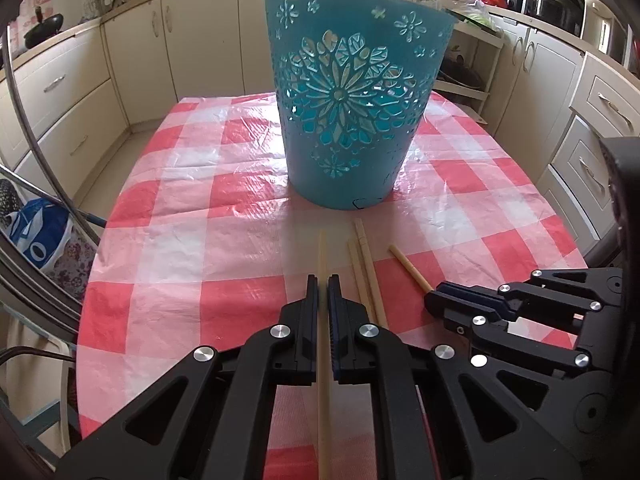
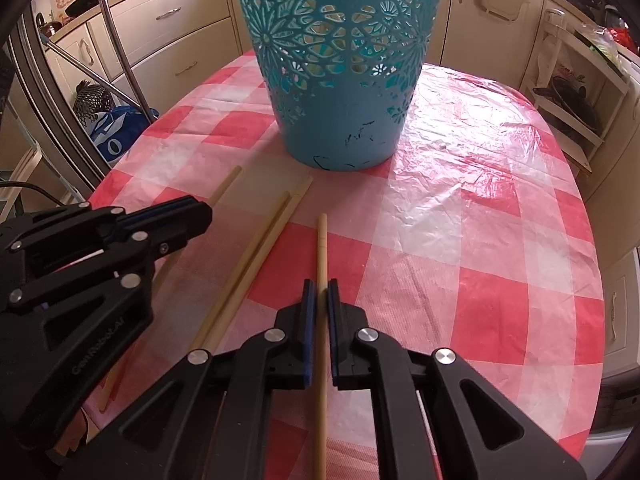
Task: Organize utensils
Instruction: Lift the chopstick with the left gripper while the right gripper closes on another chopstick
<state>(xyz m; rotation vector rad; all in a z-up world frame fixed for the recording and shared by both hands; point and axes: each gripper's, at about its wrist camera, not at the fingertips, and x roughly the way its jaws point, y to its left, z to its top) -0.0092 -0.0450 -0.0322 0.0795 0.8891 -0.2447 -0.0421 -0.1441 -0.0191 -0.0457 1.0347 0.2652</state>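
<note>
Four chopsticks lie at lower centre. The left gripper (image 1: 323,280) is clamped on one chopstick (image 1: 322,252), the right gripper (image 2: 319,284) on another (image 2: 322,240); a loose pair (image 2: 256,248) rests between on the counter (image 2: 480,200). The teal basket (image 1: 352,92) stands beyond; nothing appears sorted yet, judging through its cut-outs.

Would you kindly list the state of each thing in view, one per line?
Left tongs: shut on a chopstick.
Right tongs: shut on another chopstick.
Chopstick pair: lying loose on the tablecloth, side by side.
Basket: upright on the tablecloth.
</note>
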